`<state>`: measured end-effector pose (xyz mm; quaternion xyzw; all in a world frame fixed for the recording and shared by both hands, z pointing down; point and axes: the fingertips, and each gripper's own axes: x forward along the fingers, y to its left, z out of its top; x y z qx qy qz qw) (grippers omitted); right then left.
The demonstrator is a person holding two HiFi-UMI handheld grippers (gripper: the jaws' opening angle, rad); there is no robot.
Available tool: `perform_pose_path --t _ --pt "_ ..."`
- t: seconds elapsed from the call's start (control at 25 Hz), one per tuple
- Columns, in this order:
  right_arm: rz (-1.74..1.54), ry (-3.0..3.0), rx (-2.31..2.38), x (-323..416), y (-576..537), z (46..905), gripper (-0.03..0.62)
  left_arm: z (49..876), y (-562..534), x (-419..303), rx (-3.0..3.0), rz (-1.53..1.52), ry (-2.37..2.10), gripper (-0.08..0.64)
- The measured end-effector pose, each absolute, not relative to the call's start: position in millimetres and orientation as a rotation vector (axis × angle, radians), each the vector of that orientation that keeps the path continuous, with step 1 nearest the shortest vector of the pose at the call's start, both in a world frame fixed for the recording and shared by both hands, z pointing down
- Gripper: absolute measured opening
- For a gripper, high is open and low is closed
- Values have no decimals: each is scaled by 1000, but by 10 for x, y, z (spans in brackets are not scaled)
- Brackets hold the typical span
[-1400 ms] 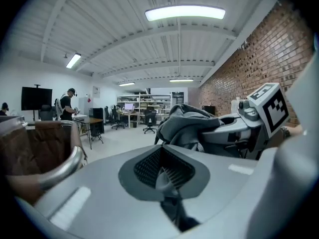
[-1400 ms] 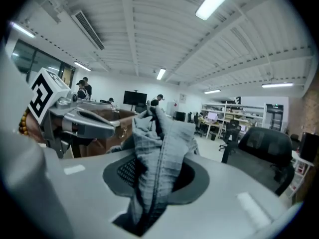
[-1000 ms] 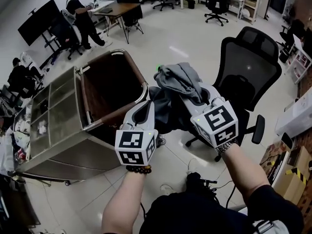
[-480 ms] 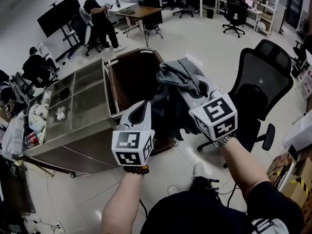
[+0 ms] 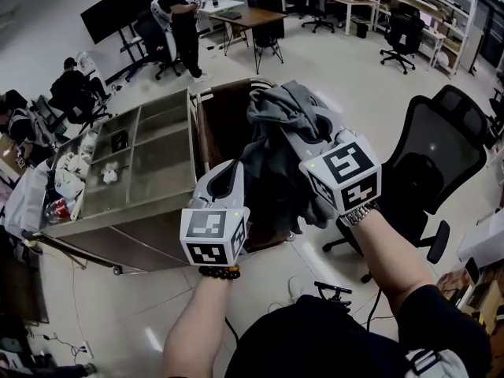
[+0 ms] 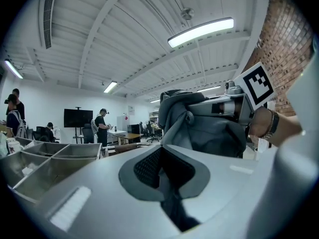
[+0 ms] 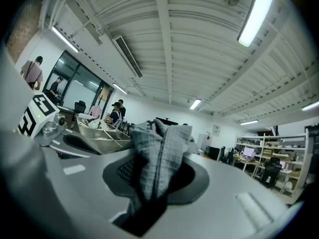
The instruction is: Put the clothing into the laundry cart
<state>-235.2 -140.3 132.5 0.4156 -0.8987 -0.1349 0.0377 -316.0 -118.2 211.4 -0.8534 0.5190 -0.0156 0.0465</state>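
Observation:
My right gripper (image 5: 305, 132) is shut on a grey garment (image 5: 277, 116), bunched over its jaws and hanging in dark folds down to the cart's near edge. In the right gripper view the ribbed grey cloth (image 7: 158, 151) is pinched between the jaws of that gripper (image 7: 152, 183). The laundry cart (image 5: 222, 132), a brown bag in a chrome frame, stands just behind and under the garment. My left gripper (image 5: 230, 172) sits to the garment's left with its jaws shut (image 6: 164, 183) and nothing seen between them. From the left gripper view, the garment (image 6: 199, 128) is up ahead to the right.
A steel rack of shallow compartments (image 5: 150, 160) joins the cart's left side, with small items at its far left (image 5: 67, 176). A black office chair (image 5: 441, 148) stands at the right. People (image 5: 181, 22), a desk (image 5: 252, 18) and a monitor (image 5: 118, 10) are at the back.
Both grippers and the garment have come over to the cart: the garment, earlier in front of the chair, now hangs at the bag's opening. The right gripper's hold is unchanged.

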Motion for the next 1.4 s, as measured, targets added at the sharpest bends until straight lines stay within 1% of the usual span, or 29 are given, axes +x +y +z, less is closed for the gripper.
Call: perform_pose_path --t 0.2,0.36,0.48,0.56,0.72,1.12,1.4 --pt "-399 -2783 1203 -2505 -1733 1358 107 2088 -1406 -3263 -2564 -42 1653 3" --pt "-337 -2766 1152 -2541 -2077 1670 110 2152 -1607 -3240 -2547 -64 1685 3" --pt "-285 -2734 1110 -2535 -2329 1951 127 2202 -1761 -3196 -2539 -80 1707 3" --pt "-265 -2719 1083 -2539 -2472 2099 157 2252 -1863 -3176 -2535 -89 1725 3" --pt "-245 -2736 1036 -2534 -2652 2198 279 2308 -2029 -3113 -2530 -106 1752 3" --pt "-260 -2813 963 -2569 -2777 2191 285 2439 -2225 -3124 -2493 -117 1828 3" --pt "-293 -2851 942 -2569 -2652 2084 271 2451 -2182 -3122 -2480 -108 1845 3"
